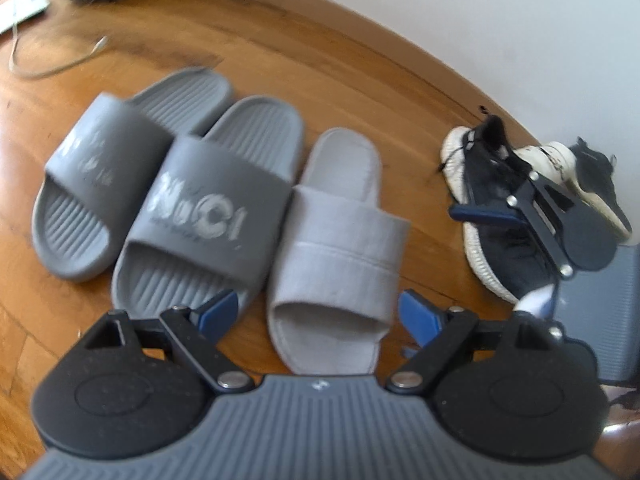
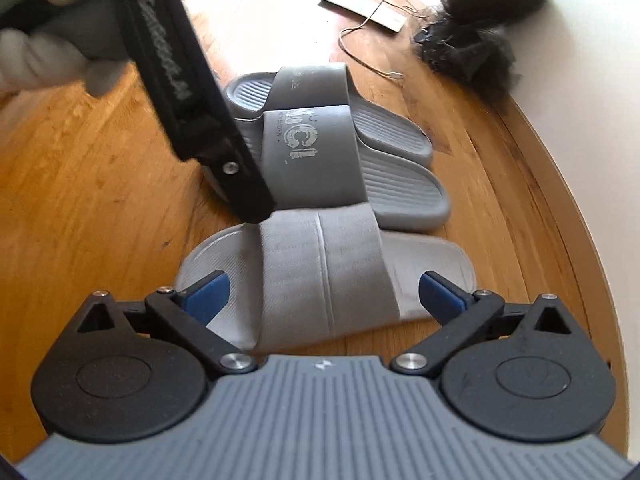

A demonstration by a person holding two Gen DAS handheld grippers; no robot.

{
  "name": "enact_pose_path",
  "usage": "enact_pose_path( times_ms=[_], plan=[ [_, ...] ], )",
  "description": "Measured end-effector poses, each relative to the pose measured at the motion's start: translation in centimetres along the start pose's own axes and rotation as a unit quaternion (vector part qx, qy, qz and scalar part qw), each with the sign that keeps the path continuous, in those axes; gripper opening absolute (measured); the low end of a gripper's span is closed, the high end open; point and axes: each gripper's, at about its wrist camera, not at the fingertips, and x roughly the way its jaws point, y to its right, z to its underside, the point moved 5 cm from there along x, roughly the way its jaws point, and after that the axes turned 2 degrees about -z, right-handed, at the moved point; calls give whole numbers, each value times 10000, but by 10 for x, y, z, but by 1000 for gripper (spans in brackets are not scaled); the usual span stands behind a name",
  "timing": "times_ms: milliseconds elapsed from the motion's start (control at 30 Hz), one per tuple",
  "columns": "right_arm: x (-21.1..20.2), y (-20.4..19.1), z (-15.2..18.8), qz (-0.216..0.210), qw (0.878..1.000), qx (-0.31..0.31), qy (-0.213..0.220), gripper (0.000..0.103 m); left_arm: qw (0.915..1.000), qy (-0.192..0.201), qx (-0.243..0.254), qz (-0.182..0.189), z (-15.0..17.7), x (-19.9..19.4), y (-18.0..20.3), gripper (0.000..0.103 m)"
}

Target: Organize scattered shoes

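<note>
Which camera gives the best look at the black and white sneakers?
The left wrist view. The black and white sneakers lie on the wooden floor near the wall, right of the slippers, partly covered by the right gripper. The right wrist view does not show them at all.

I see a warm-toned wooden plank floor (image 1: pixel 340 60) with visible grain and seams, lit brightly enough by daylight to wash out to glare at its far end in the right wrist view. A plain white wall (image 1: pixel 500 20) meets the floor along a wooden skirting strip (image 2: pixel 560 208). Against the wall lies a dark furry object (image 2: pixel 476 28), with a flat white item (image 2: pixel 368 10) and a thin loose cable (image 1: pixel 52 66) on the floor near it.
</note>
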Motion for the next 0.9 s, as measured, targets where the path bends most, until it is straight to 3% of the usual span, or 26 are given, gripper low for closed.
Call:
enact_pose_path(
  times_ms=[267, 533, 633, 800, 900],
  plan=[
    [-66, -2, 34, -189, 9959, 881, 88, 102, 9989, 163, 438, 35, -7, 1, 26, 87],
    [-125, 0, 87, 67, 9823, 1868, -82, 102, 9939, 574, 890, 297, -33, -3, 71, 87],
    [-146, -2, 112, 116, 9711, 2372, -227, 102, 9917, 655, 1025, 416, -37, -2, 90, 87],
    [-180, -10, 157, 191, 9371, 3444, -539, 102, 9814, 690, 1643, 717, -43, 0, 141, 87],
    [-186, -20, 173, 460, 9288, 3633, -566, 102, 9761, 696, 1915, 761, -44, 2, 159, 87]
  ],
)
